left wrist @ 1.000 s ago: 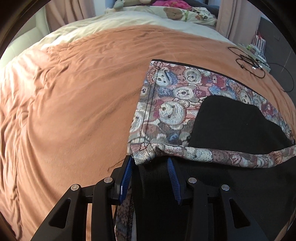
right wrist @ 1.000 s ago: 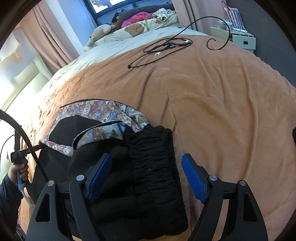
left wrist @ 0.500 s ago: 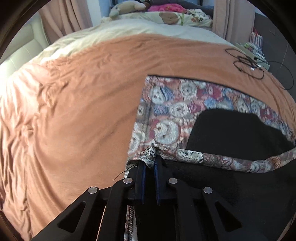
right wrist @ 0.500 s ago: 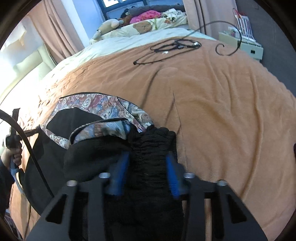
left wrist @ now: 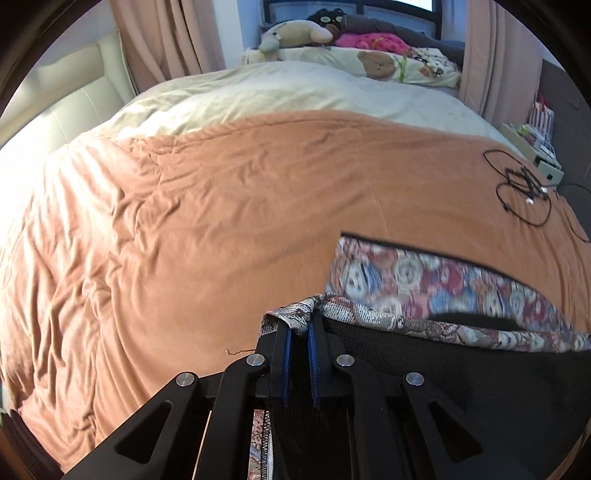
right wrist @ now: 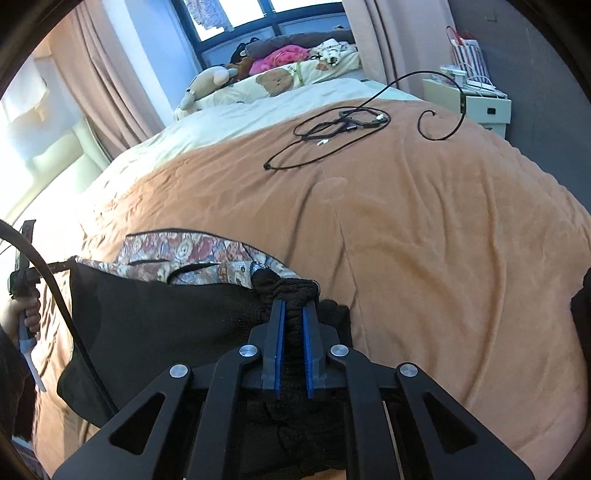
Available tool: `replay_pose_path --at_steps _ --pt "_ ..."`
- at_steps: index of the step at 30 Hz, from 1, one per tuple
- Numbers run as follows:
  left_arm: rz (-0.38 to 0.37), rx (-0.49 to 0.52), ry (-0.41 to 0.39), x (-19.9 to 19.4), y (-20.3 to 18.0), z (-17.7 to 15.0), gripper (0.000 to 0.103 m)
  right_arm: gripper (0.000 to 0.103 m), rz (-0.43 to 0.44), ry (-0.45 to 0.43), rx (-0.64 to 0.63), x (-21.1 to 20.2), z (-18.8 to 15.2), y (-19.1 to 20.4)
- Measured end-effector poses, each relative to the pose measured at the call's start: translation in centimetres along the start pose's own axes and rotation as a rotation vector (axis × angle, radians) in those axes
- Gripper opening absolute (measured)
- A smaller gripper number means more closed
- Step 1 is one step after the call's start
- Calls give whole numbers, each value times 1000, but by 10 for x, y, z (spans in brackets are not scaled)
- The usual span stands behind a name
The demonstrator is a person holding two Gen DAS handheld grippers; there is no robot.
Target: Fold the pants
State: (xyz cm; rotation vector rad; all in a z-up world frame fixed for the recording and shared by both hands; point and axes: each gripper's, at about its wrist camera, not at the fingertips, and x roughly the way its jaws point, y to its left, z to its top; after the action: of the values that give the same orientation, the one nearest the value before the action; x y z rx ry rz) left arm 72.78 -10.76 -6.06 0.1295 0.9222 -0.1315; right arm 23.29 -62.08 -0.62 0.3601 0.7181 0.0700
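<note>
The pants (left wrist: 424, 277) have a teddy-bear print outside and a black lining, and lie on the orange blanket (left wrist: 184, 221). My left gripper (left wrist: 298, 325) is shut on a folded corner of the printed hem, which is lifted off the bed. In the right wrist view the black side of the pants (right wrist: 166, 325) spreads to the left. My right gripper (right wrist: 291, 306) is closing its last bit on the bunched black waistband (right wrist: 291, 288), pads pressing on it. A hand (right wrist: 22, 314) with the left gripper shows at that view's far left edge.
A tangle of black cables (right wrist: 332, 129) lies on the blanket beyond the pants, toward the right. Pillows and plush toys (left wrist: 303, 35) sit at the head of the bed. A white nightstand (right wrist: 476, 103) stands at the right. Cream bedding (left wrist: 277, 88) covers the far part.
Both grippers went from open to shut, the left on the printed hem, the right on the black waistband. The left one then rose, lifting the hem corner.
</note>
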Motion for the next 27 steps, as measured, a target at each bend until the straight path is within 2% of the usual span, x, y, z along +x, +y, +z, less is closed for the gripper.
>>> replay_pose_path --at_steps 7,15,27 --pt "12 25 -4 23 -16 31 9 5 -1 11 38 17 1 -8" --pt "40 37 21 69 -31 58 9 5 1 13 74 38 18 -16" --pt "47 22 68 127 -41 65 9 5 -25 6 101 65 25 -24"
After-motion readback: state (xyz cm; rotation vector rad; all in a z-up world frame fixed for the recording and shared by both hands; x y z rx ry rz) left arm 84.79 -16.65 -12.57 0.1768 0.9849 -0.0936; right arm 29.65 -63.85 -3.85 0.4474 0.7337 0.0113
